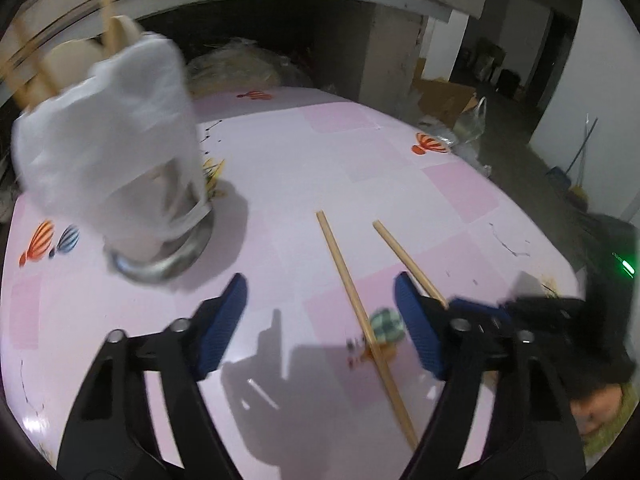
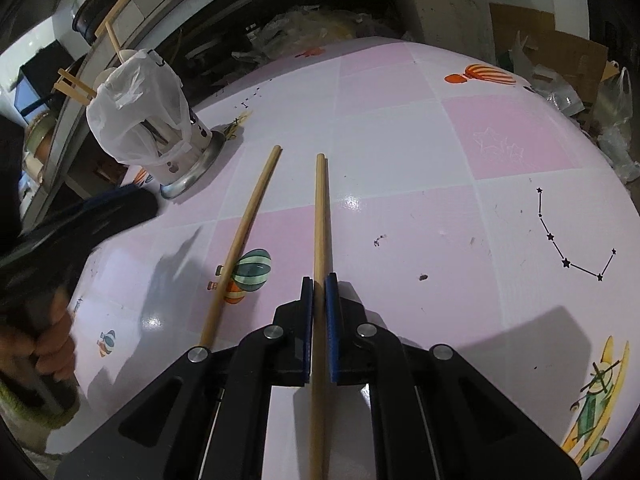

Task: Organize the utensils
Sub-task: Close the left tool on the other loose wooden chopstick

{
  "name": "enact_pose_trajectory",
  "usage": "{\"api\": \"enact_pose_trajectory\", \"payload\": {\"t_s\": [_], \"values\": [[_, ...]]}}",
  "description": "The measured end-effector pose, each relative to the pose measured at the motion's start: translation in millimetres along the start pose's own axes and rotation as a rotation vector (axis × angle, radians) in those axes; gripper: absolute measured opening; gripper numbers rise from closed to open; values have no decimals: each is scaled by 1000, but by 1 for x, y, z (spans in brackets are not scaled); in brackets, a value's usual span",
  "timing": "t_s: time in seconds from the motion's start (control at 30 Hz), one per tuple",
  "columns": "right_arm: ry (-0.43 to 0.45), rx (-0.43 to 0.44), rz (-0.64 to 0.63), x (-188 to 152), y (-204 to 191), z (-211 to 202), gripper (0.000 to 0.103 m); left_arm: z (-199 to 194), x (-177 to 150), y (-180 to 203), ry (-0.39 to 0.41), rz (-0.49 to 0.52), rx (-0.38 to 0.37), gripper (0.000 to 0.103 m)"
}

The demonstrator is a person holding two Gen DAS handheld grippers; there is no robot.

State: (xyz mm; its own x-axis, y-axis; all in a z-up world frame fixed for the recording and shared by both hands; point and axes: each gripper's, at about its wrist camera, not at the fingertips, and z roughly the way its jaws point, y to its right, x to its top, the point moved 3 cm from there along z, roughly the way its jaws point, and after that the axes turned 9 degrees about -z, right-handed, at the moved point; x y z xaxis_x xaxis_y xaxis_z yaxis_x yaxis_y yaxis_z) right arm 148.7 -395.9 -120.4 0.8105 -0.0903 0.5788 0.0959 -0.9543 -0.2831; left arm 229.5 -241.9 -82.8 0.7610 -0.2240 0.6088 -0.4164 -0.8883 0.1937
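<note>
**Two chopsticks out on the pink table, one clamped, one loose**

Two wooden chopsticks are away from the holder. The right gripper (image 2: 319, 308) has its blue pads pressed tight on the held chopstick (image 2: 320, 216), which runs straight out ahead of the jaws, its far tip reaching toward the middle of the table (image 2: 400, 152). The loose chopstick (image 2: 244, 240) lies flat on the table just to the left of it, angled slightly away, and crosses a printed green balloon on the tablecloth.

From the left wrist view, the left gripper (image 1: 320, 320) hangs over the table with its jaws standing well apart and nothing pressed between them. The loose chopstick passes on the table beneath the gap, nearer the right-hand pad. No earlier picture shows how those jaws stood before.

The utensil holder (image 2: 176, 160), a perforated metal cup on a flared base, stands near the far left edge of the table, draped in a white plastic bag (image 2: 132, 120). More chopsticks and a pale wooden utensil stick up out of its top. In the left wrist view it is blurred.

A person's hand (image 2: 52, 344) grips the left gripper's handle at the left edge of the right wrist view.
</note>
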Motion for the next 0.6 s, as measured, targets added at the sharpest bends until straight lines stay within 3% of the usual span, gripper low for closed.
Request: {"api": "enact_pose_trajectory", "payload": {"t_s": [0.23,0.43,0.6], "values": [[8,32,13,-1,3,0,7,46,22,20,-61,27,10,46],[15,52,21,-2,4,0,7,72,28,29,-95,61,81,33],[16,62,26,-3,5,-1,7,81,29,24,-119,52,101,27]]}}
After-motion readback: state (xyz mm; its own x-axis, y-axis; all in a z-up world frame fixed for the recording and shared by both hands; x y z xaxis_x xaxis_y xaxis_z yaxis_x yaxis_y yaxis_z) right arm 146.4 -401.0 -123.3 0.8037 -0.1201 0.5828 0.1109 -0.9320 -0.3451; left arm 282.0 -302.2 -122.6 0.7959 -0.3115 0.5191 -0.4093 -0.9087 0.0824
